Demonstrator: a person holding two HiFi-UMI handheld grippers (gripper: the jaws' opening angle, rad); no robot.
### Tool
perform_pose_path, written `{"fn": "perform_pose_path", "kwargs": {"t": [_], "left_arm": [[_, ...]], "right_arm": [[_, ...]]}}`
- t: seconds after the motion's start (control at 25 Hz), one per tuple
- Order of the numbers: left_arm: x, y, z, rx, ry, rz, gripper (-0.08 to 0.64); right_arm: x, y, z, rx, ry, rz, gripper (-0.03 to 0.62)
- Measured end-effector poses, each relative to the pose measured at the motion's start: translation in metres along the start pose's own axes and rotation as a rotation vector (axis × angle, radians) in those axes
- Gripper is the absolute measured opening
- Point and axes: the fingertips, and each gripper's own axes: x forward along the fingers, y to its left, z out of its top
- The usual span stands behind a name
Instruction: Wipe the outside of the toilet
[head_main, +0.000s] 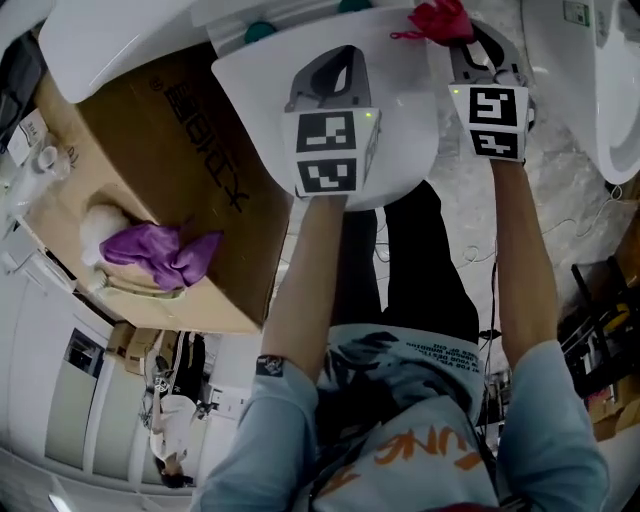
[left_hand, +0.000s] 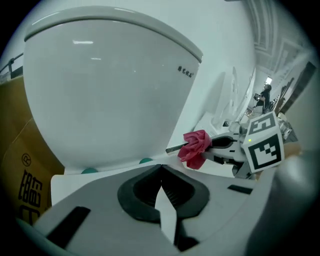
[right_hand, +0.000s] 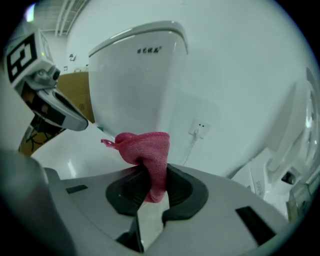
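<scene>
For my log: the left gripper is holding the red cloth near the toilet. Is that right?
Not quite. The red cloth is clamped in the right gripper, not the left, as the right gripper view shows. The left gripper has its jaws together on nothing. The cloth is indeed near the toilet.

Close beside toilet (head_main: 410, 110), cardboard box (head_main: 170, 150).

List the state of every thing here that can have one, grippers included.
left gripper: jaws together, nothing between them
right gripper: shut on the red cloth
red cloth: bunched up, pinched between the right jaws
toilet lid: raised upright
purple cloth: crumpled, lying loose on the cardboard box
cardboard box: top closed
</scene>
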Motion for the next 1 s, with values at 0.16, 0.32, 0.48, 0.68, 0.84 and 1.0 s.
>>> {"fn": "perform_pose_path", "kwargs": {"t": [0.16,0.32,0.48,0.68,0.84,1.0], "left_arm": [[-0.036,-0.002,-0.001,0.022,-0.054,-0.037,0.026],[-0.096,0.023,0.002,0.032,-0.111,-0.015,0.025],[-0.177,0.045,0.024,-0.041,-0.220,-0.021,0.026],[-0.281,0.047,0.064,0.092,-0.309,0.030,0.025],[-0.349,0.052,0.109,0.069,-0.438,0.060,0.025],[-0.411,0.053,0.149,0.026,-0.555,0.096,0.025]], "right_arm": [[-0.045,0.020,0.004,0.175,-0.045,-0.046,0.087],[-0.087,0.062,0.035,0.323,-0.130,-0.043,0.087],[-0.134,0.107,0.084,0.398,-0.211,-0.007,0.087],[-0.200,0.146,0.164,0.403,-0.297,0.039,0.087],[-0.247,0.160,0.229,0.373,-0.380,0.053,0.087],[-0.295,0.165,0.283,0.355,-0.459,0.051,0.089]]}}
